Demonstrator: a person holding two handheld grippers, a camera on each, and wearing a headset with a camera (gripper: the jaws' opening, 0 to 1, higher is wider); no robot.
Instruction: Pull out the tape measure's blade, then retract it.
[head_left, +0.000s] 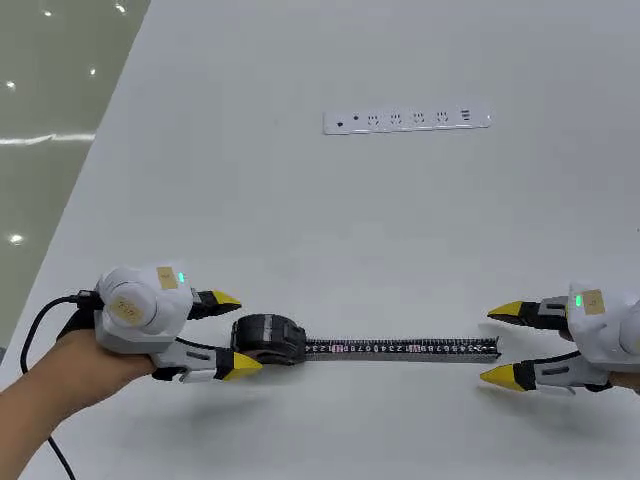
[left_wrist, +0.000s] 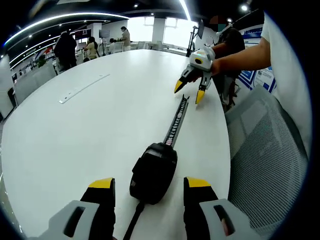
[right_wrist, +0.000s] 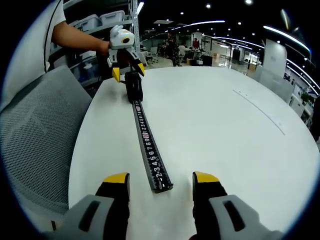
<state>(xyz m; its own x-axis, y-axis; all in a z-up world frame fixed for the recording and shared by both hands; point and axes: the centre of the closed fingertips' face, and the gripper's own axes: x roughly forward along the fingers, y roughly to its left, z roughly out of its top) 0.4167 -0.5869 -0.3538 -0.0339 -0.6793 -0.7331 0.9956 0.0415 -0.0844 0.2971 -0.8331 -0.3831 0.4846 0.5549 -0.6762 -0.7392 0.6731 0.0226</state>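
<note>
A black tape measure (head_left: 268, 338) lies on the white table (head_left: 330, 220) with its blade (head_left: 400, 348) drawn out flat to the right. My left gripper (head_left: 232, 332) stands open around the case's left end, and the case (left_wrist: 153, 172) lies between the yellow fingertips without being squeezed. My right gripper (head_left: 503, 344) is open just past the blade's free end, not touching it. In the right gripper view the blade tip (right_wrist: 161, 186) rests between the jaws, and the blade (right_wrist: 148, 145) runs away to the case (right_wrist: 134, 90) and the left gripper (right_wrist: 126, 72).
A white power strip (head_left: 406, 119) lies farther back on the table. The table's left edge (head_left: 70, 200) drops to a shiny floor. A grey mesh chair (left_wrist: 267, 150) stands by the table's near edge. People stand far off in the room.
</note>
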